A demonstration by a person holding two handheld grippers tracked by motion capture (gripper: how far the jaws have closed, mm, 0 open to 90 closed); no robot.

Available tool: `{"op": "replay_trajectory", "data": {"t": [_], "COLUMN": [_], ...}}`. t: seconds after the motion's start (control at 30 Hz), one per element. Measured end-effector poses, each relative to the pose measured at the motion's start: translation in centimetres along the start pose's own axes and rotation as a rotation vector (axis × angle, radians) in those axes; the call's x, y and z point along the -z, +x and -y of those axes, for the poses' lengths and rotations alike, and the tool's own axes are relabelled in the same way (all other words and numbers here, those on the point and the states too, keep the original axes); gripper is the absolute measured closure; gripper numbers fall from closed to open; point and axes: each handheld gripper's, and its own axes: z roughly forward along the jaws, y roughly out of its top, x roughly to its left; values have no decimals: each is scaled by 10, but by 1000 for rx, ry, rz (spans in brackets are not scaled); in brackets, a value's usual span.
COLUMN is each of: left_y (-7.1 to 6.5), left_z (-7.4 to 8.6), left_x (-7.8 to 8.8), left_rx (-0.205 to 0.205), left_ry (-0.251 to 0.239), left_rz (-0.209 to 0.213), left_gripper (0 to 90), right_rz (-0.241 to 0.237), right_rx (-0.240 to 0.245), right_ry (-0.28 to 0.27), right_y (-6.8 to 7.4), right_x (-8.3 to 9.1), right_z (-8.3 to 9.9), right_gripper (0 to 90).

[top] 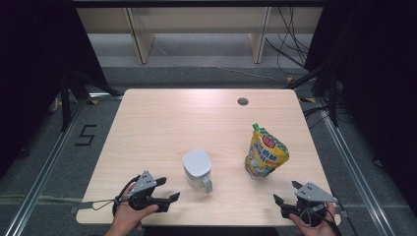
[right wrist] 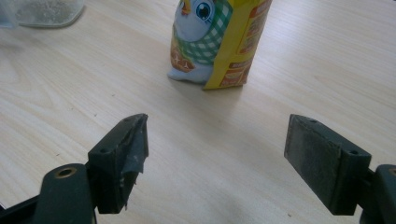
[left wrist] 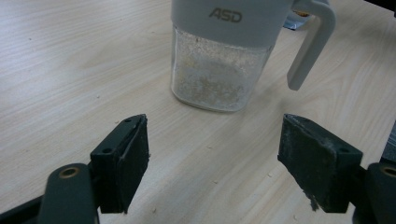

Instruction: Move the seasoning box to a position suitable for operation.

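Note:
A clear jug with a grey lid and handle [top: 198,170] stands near the middle front of the wooden table [top: 162,123]; a pale residue coats its inside wall [left wrist: 215,77]. A yellow stand-up snack pouch with a cartoon figure [top: 264,152] stands to its right [right wrist: 217,42]. My left gripper [top: 169,189] is held near the front left edge, open, pointing at the jug with nothing between its jaws [left wrist: 215,158]. My right gripper [top: 287,191] is held at the front right, open and empty, facing the pouch [right wrist: 217,158].
A round cable hole [top: 242,102] sits near the table's far right edge. Dark frame legs and cables stand on the floor beyond the table. A floor marking [top: 86,134] lies left of the table.

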Motion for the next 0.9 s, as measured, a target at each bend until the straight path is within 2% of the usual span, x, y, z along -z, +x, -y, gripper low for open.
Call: {"op": "replay_trajectory", "data": {"t": [0.03, 0.23, 0.27, 0.3, 0.37, 0.4, 0.47, 0.5, 0.57, 0.67, 0.77, 0.83, 0.87, 0.9], "left_y": [-1, -7, -9, -11, -13, -15, -15, -15, -16, -18, -22, -25, -28, -29], "left_z": [0, -3, -3, -4, -4, -4, -6, -7, -8, -10, -13, -16, -18, -19], "left_x": [0, -2, -2, -3, -4, -5, -5, -5, -6, -8, -12, -14, -16, -17], "left_rx": [-3, -26, -9, -12, -47, -38, -68, -67, -41, -25, -31, -53, -45, -64], "left_ry": [9, -13, -3, -7, 3, 5, 7, 3, -17, -7, -20, -33, -40, -47], "left_rz": [1, 30, 32, 39, 52, 53, 53, 53, 63, 79, 93, 112, 115, 137], "left_gripper": [247, 301, 310, 311, 324, 328, 336, 338, 358, 372, 398, 416, 433, 450], "right_rz": [1, -3, -31, -4, -11, -18, -6, -5, -5, -10, -13, -8, -9, -15], "right_rx": [0, 1, -20, 6, 11, -1, 14, 14, 15, 14, 16, 15, 7, -19], "right_ry": [0, 11, 23, 9, 6, 18, 10, 6, 7, 8, 8, 7, 11, 22], "right_y": [0, 0, 1, 0, 0, 1, 0, 0, 0, 0, 1, 1, 2, 4], "right_x": [0, -1, -2, -2, -3, -2, -2, -2, -2, -3, -2, -2, -2, -2], "right_z": [0, 1, 1, 1, 0, 0, 0, 0, 1, 1, 0, 0, 0, 1], "right_gripper": [227, 227, 227, 227, 227, 227, 227, 228, 231, 230, 248, 250, 250, 250]}}
